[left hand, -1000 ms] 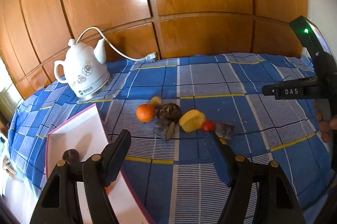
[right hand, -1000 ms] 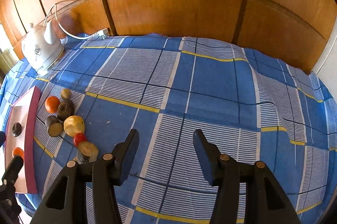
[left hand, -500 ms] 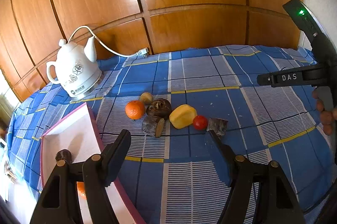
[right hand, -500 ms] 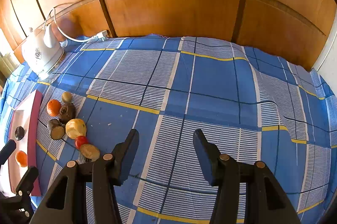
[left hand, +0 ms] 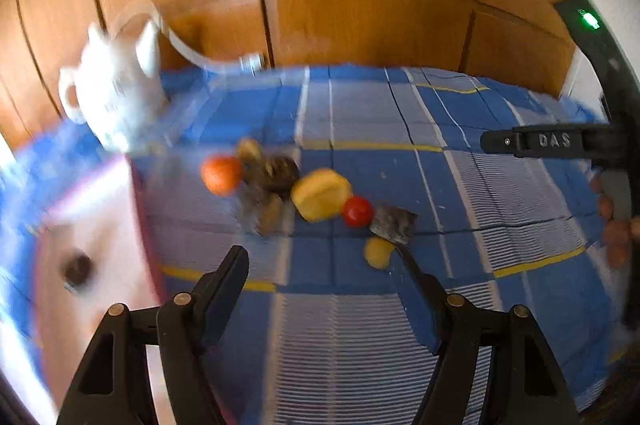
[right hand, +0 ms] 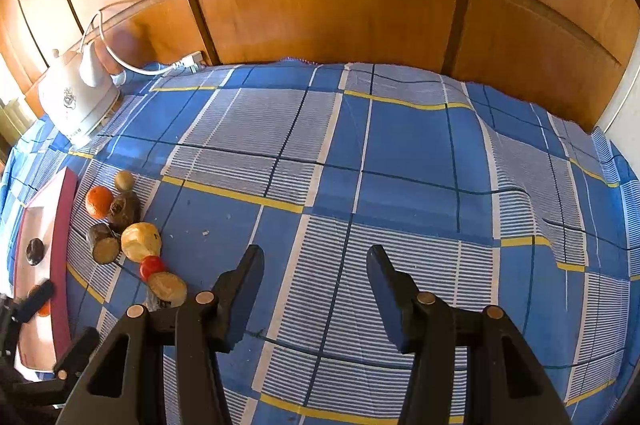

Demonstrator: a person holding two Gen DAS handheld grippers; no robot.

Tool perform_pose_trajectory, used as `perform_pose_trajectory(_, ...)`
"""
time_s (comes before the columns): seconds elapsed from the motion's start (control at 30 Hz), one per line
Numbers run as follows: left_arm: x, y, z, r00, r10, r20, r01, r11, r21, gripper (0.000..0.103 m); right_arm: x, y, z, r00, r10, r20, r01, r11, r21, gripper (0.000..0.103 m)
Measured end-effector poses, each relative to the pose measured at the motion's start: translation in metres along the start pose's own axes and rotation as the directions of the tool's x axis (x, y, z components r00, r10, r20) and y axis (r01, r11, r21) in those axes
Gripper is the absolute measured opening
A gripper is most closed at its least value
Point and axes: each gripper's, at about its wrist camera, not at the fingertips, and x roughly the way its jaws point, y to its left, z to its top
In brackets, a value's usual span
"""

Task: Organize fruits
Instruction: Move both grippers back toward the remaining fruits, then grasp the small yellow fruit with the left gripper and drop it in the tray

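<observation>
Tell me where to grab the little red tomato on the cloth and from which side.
Grip the red tomato across its round middle, coming from above. The yellow fruit touches one side and the dark chunk the other, so put the fingers in the free front and back gaps.

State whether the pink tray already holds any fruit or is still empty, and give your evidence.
Not empty. The pink tray holds a small dark fruit and something orange partly hidden by the left gripper; the rest lie on the cloth.
</observation>
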Motion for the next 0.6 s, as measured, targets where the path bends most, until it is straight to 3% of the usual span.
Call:
perform_pose_trajectory(0.07, 0.009, 0.008, -0.003, 0.998, -0.045, -0.036, 0.042, 0.996, -0.079, 0.072, 0.003, 0.0, -0.001, 1.0, 0.002, -0.012, -0.002, 1.0, 0.006, 0.054)
perform_pose_trajectory(0.2, 0.014, 0.008, -0.008, 0.997, -0.07, -0.036, 0.065, 0.992, -0.107, 0.071, 0.002, 0.001, -0.001, 1.0, 0.012, -0.015, -0.012, 1.0, 0.006, 0.054)
perform_pose_trajectory(0.47, 0.025, -0.013, -0.001, 0.996, -0.079, -0.04, 0.076, 0.994, -0.075, 0.07, 0.0, 0.005, 0.0, 1.0, 0.025, -0.012, -0.025, 1.0, -0.003, 0.054)
perform_pose_trajectory(0.6, 0.046, -0.023, 0.002, 0.993, -0.077, -0.086, 0.074, 0.997, -0.036, 0.062, -0.001, 0.005, 0.001, 0.999, 0.03, -0.017, -0.03, 1.0, 0.001, 0.054)
